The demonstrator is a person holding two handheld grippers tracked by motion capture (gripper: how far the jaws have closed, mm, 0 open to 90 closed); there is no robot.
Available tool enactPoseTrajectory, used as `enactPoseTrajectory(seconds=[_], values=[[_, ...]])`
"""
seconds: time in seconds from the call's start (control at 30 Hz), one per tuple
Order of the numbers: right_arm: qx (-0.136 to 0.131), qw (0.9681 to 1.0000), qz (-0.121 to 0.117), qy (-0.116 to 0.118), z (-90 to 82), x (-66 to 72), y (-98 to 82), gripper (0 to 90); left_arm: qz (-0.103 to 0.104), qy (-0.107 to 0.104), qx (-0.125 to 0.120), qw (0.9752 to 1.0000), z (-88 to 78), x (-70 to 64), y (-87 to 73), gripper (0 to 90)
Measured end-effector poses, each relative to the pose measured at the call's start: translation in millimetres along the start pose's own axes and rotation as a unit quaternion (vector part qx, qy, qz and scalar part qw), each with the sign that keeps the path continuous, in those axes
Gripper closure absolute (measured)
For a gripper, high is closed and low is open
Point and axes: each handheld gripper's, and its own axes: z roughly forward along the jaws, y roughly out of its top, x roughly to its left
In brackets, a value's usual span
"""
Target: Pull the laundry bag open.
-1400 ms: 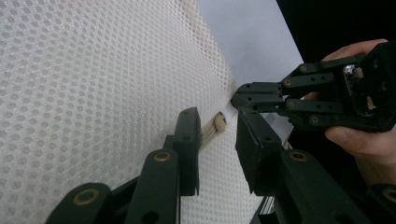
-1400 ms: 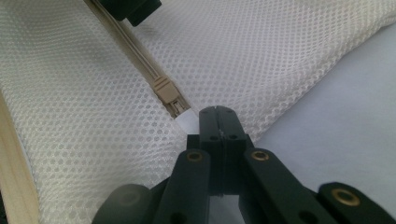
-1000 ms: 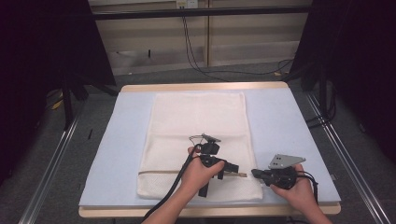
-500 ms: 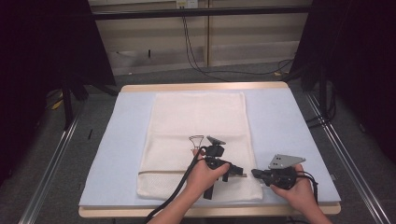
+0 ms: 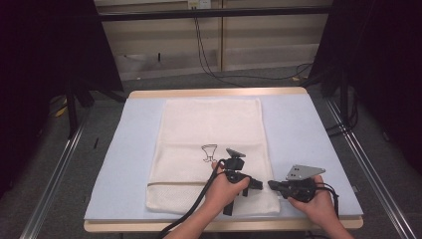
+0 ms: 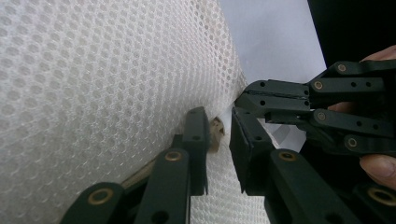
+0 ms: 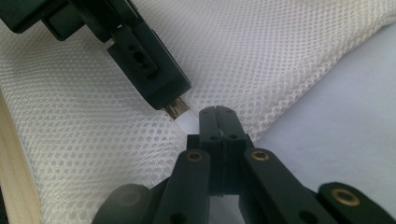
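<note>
A white mesh bag [image 5: 209, 129] lies flat on a pale blue mat [image 5: 298, 124]. At its near right corner the two grippers meet tip to tip. My right gripper [image 5: 272, 184] [image 7: 217, 116] is shut on a small white tab [image 7: 189, 122] at the bag's corner. My left gripper [image 5: 258, 184] [image 6: 218, 140] points at it, and its jaws have just been closing. A small tan zipper pull [image 6: 215, 133] sits between them against one jaw, with a gap left on the other side. The right gripper view shows the pull [image 7: 175, 109] poking out under the left gripper's tip.
The zipper seam [image 5: 174, 183] runs along the bag's near end. A black printed figure [image 5: 209, 152] marks the bag's middle. The mat covers a wooden table whose near edge [image 5: 124, 226] is just behind the hands. Cables and dark stands surround the table.
My left gripper has shifted a little toward the right gripper at the bag's corner, and its jaws have narrowed. The right gripper has stayed put.
</note>
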Motion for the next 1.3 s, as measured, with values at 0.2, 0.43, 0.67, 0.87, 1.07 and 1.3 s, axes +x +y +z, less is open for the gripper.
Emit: enactPoseTrajectory(seconds=[0.2, 0.43, 0.67, 0.87, 1.07, 1.3], values=[[0.001, 1.0000, -0.002, 0.000, -0.1, 0.2, 0.2, 90.0, -0.005, 0.001, -0.003, 1.0000, 2.1, 0.7, -1.1, 83.7], [0.001, 0.9999, -0.010, -0.001, 0.1, 0.4, 0.0, 90.0, -0.015, -0.004, -0.003, 0.9999, 2.4, 1.4, -0.8, 86.3], [0.003, 1.0000, -0.008, -0.003, 0.3, 0.5, -0.3, 90.0, -0.021, -0.010, -0.001, 0.9997, 1.2, 1.9, -0.1, 87.3], [0.003, 1.0000, -0.008, 0.001, 0.6, -0.3, -0.6, 90.0, -0.025, -0.012, 0.001, 0.9996, -3.0, 3.2, 0.5, 87.4], [0.005, 0.9999, -0.015, -0.003, 0.7, 1.0, -0.2, 90.0, -0.032, -0.008, 0.000, 0.9995, -13.9, 4.7, 0.6, 87.4], [0.005, 0.9999, -0.014, -0.004, 0.7, 1.1, -0.1, 90.0, -0.034, -0.008, 0.006, 0.9994, -18.7, 8.8, 0.0, 87.4]])
